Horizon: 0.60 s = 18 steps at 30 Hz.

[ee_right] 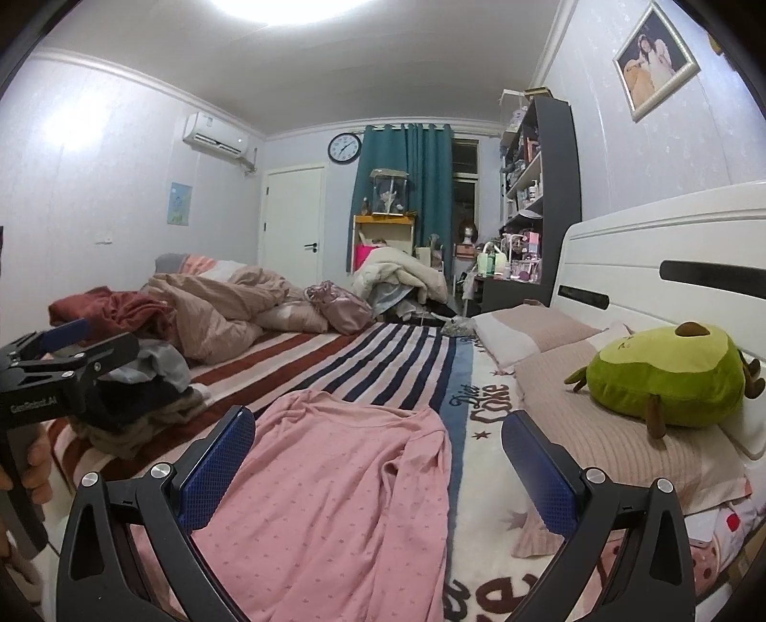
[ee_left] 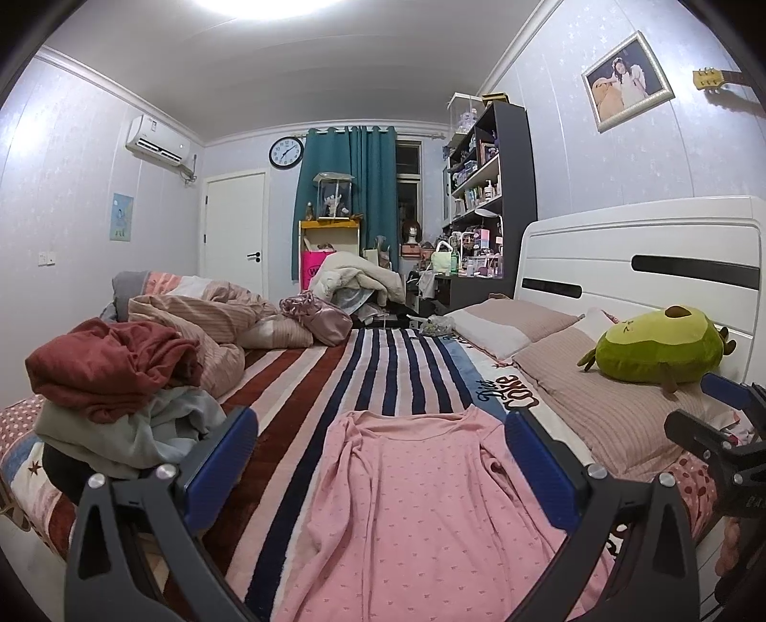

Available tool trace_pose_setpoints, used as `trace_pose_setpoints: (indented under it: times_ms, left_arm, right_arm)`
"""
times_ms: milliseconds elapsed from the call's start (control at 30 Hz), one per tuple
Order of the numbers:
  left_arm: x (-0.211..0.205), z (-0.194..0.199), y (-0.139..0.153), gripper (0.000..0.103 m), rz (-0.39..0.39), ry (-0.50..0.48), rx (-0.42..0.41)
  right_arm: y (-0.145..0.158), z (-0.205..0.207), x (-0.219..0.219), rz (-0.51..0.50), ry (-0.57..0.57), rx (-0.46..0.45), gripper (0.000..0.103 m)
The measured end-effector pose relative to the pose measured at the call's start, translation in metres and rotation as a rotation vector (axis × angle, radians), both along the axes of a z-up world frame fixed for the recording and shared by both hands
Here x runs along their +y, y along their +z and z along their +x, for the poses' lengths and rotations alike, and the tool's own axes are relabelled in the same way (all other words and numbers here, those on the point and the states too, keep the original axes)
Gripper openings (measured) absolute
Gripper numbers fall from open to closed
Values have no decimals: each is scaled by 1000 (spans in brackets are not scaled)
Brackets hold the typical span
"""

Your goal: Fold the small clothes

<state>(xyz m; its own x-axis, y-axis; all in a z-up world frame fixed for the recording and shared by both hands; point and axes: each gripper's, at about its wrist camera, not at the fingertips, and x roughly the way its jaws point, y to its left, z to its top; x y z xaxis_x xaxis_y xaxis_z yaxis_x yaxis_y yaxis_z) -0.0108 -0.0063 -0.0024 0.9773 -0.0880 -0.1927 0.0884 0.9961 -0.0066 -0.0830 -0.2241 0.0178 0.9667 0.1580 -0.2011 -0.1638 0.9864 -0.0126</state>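
Hovering level over the pink top (ee_left: 421,502), each hand-held gripper (ee_left: 378,459) (ee_right: 378,459) gapes wide, holding nothing.

Pale lilac walls (ee_left: 62,167) close in a small bedroom under a white ceiling, where a bright ceiling light (ee_left: 282,7) glares overhead. On the left wall hangs an air conditioner (ee_left: 160,143), with a small poster (ee_left: 121,216) below it. The far wall has a white door (ee_left: 234,229), a round clock (ee_left: 286,152) and teal curtains (ee_left: 349,182) drawn beside a dark window (ee_left: 408,177). A tall dark shelf unit (ee_left: 498,172) crammed with bottles and trinkets stands in the right corner. A framed portrait (ee_left: 627,81) hangs above the white headboard (ee_left: 636,253). The bed (ee_left: 383,363) carries a striped blanket, rumpled bedding and two pillows (ee_left: 507,320).
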Motion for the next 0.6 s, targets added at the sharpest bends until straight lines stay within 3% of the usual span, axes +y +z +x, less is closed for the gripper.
trace_pose_setpoints:
  times_ms: [600]
  left_arm:
    - [-1,6,-3,102,1,-9,16]
  right_arm:
    - [-2,1,2,30,21,10,103]
